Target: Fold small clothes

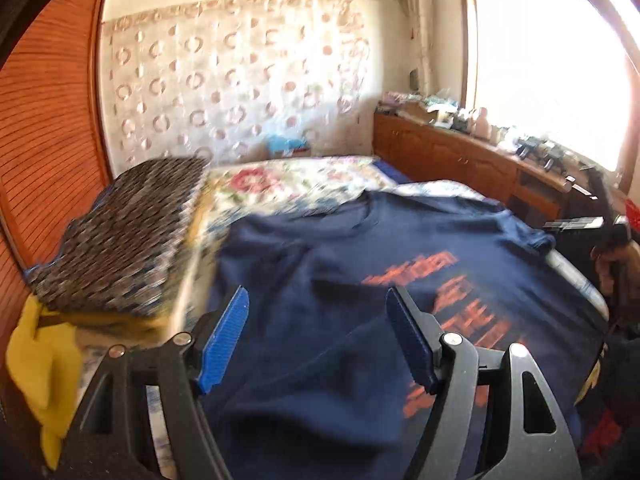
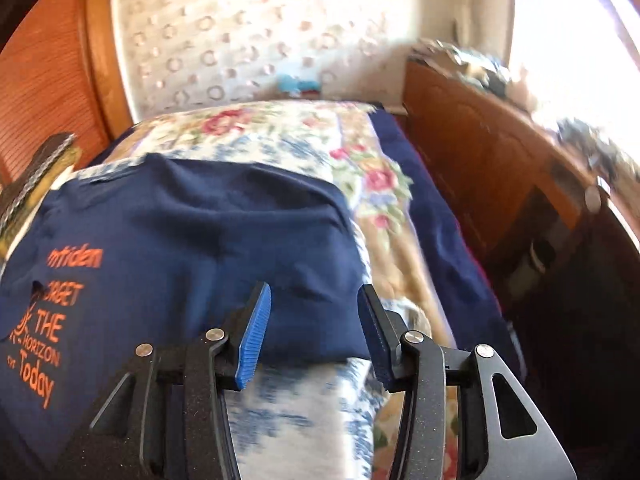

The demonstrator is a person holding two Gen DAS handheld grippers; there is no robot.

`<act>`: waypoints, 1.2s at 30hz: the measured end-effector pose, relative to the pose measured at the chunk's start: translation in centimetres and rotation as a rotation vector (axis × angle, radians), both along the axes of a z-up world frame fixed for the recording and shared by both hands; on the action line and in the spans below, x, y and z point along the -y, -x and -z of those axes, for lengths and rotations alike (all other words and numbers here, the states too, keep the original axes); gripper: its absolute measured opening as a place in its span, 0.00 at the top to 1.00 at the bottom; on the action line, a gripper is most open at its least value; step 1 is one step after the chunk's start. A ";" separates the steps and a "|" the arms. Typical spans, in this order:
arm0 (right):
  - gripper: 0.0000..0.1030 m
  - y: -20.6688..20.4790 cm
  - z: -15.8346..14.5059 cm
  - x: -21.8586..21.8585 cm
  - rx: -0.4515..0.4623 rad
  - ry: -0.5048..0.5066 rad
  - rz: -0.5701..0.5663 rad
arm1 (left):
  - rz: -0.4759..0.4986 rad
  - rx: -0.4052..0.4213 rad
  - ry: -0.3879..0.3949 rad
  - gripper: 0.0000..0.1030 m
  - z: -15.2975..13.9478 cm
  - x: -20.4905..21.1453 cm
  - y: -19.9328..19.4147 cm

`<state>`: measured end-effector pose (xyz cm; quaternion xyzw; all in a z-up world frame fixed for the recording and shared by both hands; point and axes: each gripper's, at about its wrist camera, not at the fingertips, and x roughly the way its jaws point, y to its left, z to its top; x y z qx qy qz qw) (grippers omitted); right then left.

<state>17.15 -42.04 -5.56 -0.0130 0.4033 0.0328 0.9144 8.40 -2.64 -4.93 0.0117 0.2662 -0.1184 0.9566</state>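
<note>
On the floral bedspread [image 2: 280,136] the navy T-shirt [image 2: 192,232] lies flat, its right edge between the right gripper [image 2: 316,328]'s spread, empty fingers; left gripper [image 1: 320,340] likewise spread, over mid-shirt.

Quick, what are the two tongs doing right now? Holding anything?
Left tongs: open, holding nothing, above the navy T-shirt.
Right tongs: open, holding nothing, at the T-shirt's edge.

Two wrist views low over the bed [image 1: 304,184], both facing the navy shirt [image 1: 360,280], patterned wall [image 1: 224,76] beyond
</note>
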 end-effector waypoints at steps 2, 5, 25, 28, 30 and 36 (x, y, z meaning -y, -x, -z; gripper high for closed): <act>0.55 -0.4 0.5 0.5 -0.024 -0.010 0.016 | 0.029 0.000 0.006 0.30 0.0 1.5 -0.6; 0.55 -0.5 0.9 1.4 -0.043 -0.035 0.018 | 0.041 -0.007 0.012 0.30 0.2 2.9 -1.6; 0.95 -0.8 0.5 1.4 -0.048 -0.077 -0.054 | 0.145 -0.112 0.014 0.30 2.8 6.5 -4.1; 0.96 -0.6 -1.4 0.1 0.032 -0.060 -0.086 | 0.156 -0.118 0.031 0.30 2.7 6.3 -3.7; 0.96 -0.3 -3.0 -1.3 0.090 -0.052 -0.122 | 0.150 -0.117 0.036 0.30 2.5 6.2 -3.4; 0.96 0.7 -5.6 -8.2 0.164 -0.042 -0.300 | 0.150 -0.072 0.019 0.30 0.9 6.0 -1.2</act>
